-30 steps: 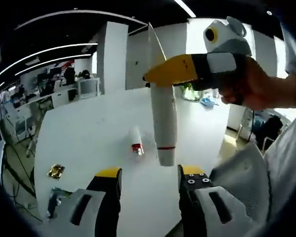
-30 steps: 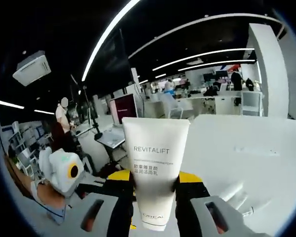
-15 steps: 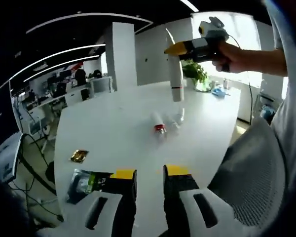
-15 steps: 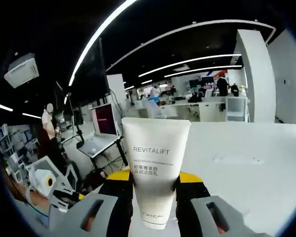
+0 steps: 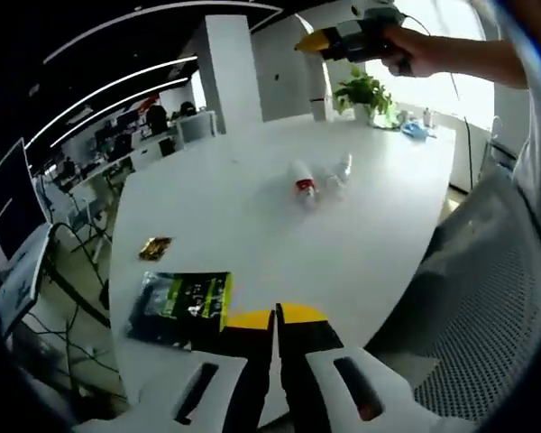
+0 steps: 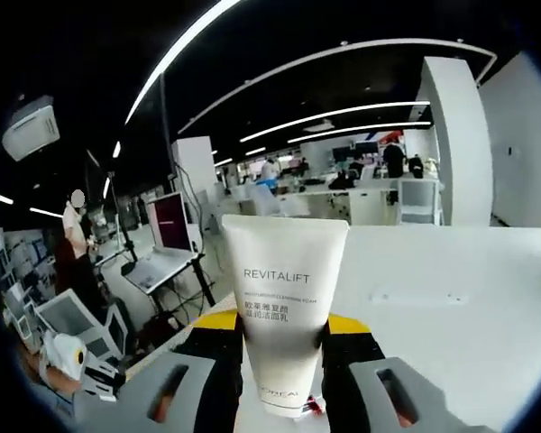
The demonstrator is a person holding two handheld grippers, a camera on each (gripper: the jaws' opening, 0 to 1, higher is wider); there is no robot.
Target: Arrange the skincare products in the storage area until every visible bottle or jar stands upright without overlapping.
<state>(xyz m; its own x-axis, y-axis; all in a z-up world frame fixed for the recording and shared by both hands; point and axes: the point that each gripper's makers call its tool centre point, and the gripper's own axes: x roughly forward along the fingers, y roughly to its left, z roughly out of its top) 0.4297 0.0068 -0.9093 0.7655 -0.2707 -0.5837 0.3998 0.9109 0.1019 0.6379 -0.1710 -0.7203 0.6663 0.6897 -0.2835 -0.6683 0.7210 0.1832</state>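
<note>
My right gripper [image 6: 282, 338] is shut on a white tube [image 6: 284, 307] printed REVITALIFT, held above the white table [image 6: 433, 298]. In the left gripper view a hand holds that right gripper [image 5: 334, 41] high over the table's far side. A white bottle with a red band [image 5: 302, 179] and a clear bottle [image 5: 340, 170] lie on their sides mid-table. My left gripper [image 5: 275, 327] is near the table's front edge, its jaws pressed together with nothing between them. It also appears low at the left of the right gripper view, as the left gripper [image 6: 68, 356].
A green and black packet [image 5: 180, 302] and a small gold sachet [image 5: 155, 245] lie on the table's near left. A grey mesh chair [image 5: 487, 298] stands at the right, and a potted plant [image 5: 365, 90] at the far edge. Desks and people fill the room beyond.
My left gripper's jaws have closed and it has drawn back from the table's middle. The right gripper with the tube now appears farther off and higher.
</note>
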